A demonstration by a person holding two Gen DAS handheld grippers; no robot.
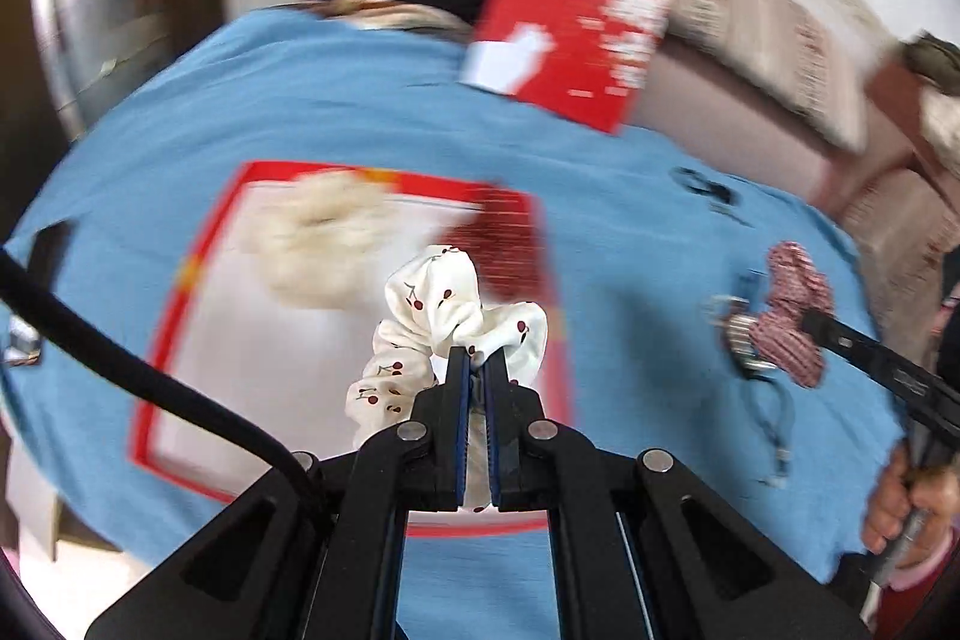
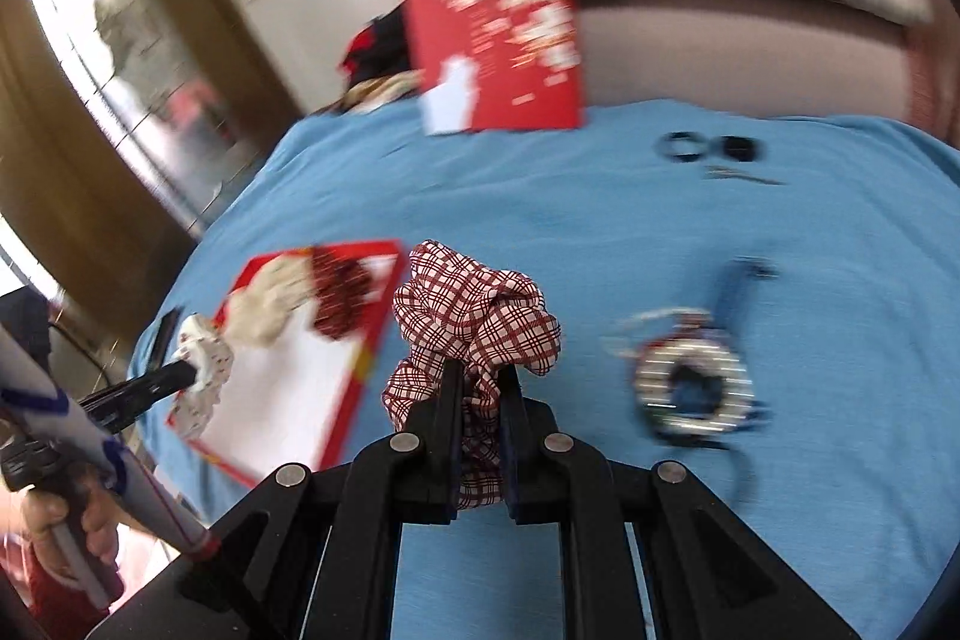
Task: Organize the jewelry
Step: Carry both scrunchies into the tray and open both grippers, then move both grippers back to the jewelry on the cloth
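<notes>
Blue cloth (image 2: 540,214) covers table; left gripper (image 1: 476,355) clamps cherry scrunchie (image 1: 444,307), right gripper (image 2: 483,370) clamps plaid scrunchie (image 2: 474,310).

The left gripper (image 1: 477,355) has its two black fingers nearly together, pinched on white fabric between the blue-lined pads (image 1: 462,388), and points forward and slightly down. The right gripper (image 2: 483,376) is posed likewise, its jaws clamped narrowly on checked cloth. In the left wrist view the right hand (image 1: 906,508) wraps the handle at the lower right edge; in the right wrist view the left hand (image 2: 66,526) grips its handle at the lower left, fingers curled.
</notes>
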